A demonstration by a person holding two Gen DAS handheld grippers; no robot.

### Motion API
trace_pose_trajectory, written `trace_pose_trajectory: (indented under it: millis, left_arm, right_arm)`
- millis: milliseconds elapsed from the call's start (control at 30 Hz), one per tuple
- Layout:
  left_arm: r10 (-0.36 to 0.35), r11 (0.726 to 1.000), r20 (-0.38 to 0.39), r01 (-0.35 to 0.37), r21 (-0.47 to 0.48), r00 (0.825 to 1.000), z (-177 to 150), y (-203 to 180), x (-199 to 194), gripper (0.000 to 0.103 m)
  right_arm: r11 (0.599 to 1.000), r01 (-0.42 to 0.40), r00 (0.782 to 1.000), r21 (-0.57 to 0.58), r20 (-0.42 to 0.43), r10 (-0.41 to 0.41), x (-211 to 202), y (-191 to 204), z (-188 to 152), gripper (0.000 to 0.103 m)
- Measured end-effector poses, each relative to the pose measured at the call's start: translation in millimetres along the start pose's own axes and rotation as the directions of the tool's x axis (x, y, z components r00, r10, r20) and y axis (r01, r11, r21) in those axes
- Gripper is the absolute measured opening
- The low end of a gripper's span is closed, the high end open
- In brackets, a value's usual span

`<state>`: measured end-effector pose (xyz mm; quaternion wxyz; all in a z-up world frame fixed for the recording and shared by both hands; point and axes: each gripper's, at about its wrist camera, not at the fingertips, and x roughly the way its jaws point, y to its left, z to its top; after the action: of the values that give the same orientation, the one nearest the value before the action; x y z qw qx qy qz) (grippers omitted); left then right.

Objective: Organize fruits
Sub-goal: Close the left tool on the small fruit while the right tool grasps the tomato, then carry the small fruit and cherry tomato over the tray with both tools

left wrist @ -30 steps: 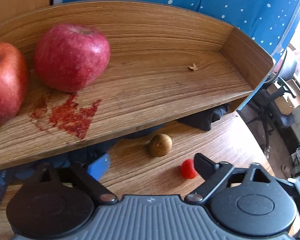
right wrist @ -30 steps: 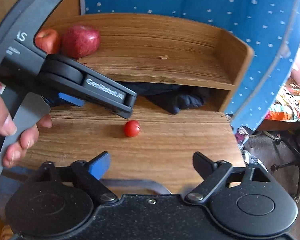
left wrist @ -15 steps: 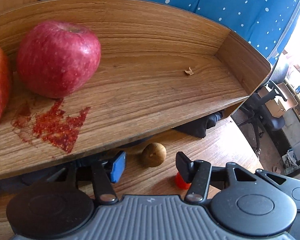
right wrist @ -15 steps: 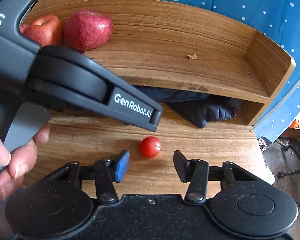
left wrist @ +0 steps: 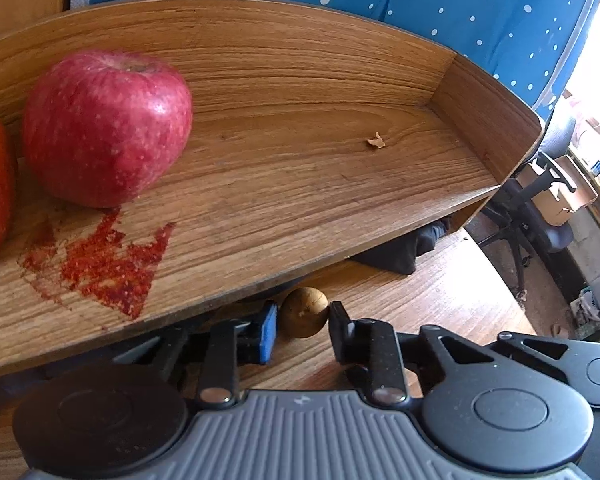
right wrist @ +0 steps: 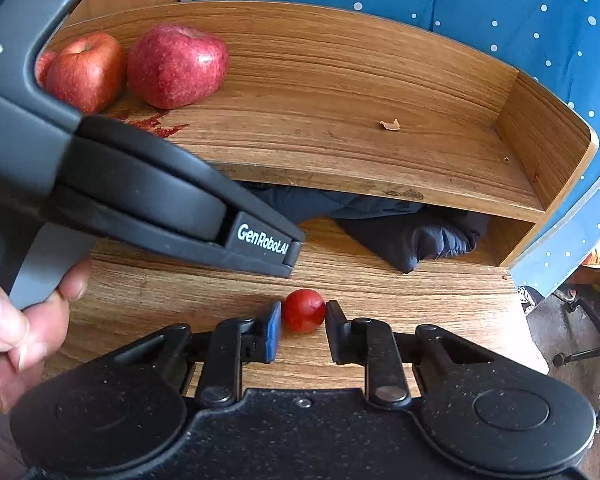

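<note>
left wrist: left gripper (left wrist: 302, 319) clamped brown round fruit (left wrist: 304, 312) | right wrist: right gripper (right wrist: 303, 317) clamped cherry tomato (right wrist: 303, 309) | both on desk (right wrist: 400, 300)

Right hand-held gripper (right wrist: 303, 322): low over the bench, its two fingers set close on either side of the small red fruit; both look to touch it.
Small red fruit (right wrist: 303, 315): round, it lies on the bench (right wrist: 420, 300) between the fingertips.
Left hand-held gripper (right wrist: 148, 196): a big dark body crossing the left of the view, marked "GenRobot.AI"; its fingers cannot be seen.
Hand (right wrist: 16, 328): it holds the grip of the left hand-held gripper, at the left edge.
Shelf (right wrist: 340, 128): wooden, with raised back and side wall, above the bench.
Apples (right wrist: 176, 66): two red ones, side by side at the left of the shelf.
Dark cloth (right wrist: 416, 236): it lies under the shelf.
</note>
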<state>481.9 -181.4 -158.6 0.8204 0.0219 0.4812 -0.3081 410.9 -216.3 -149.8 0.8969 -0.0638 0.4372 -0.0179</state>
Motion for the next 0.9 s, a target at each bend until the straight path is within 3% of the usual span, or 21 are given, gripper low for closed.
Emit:
trace_pose_trajectory:
  millis: [367, 900]
  left_arm:
    - [0.013, 1.000, 0.001, -0.013, 0.018, 1.000, -7, 1, -16, 0.029]
    - [0.035, 0.999, 0.033, -0.036, 0.011, 0.999, -41, -5, -81, 0.029]
  right_arm:
    - [1.000, 0.012, 1.000, 0.017, 0.014, -0.012, -12, 1, -4, 0.023]
    - [1.000, -0.011, 0.995, 0.017, 0.103, 0.010, -76, 13, -23, 0.023]
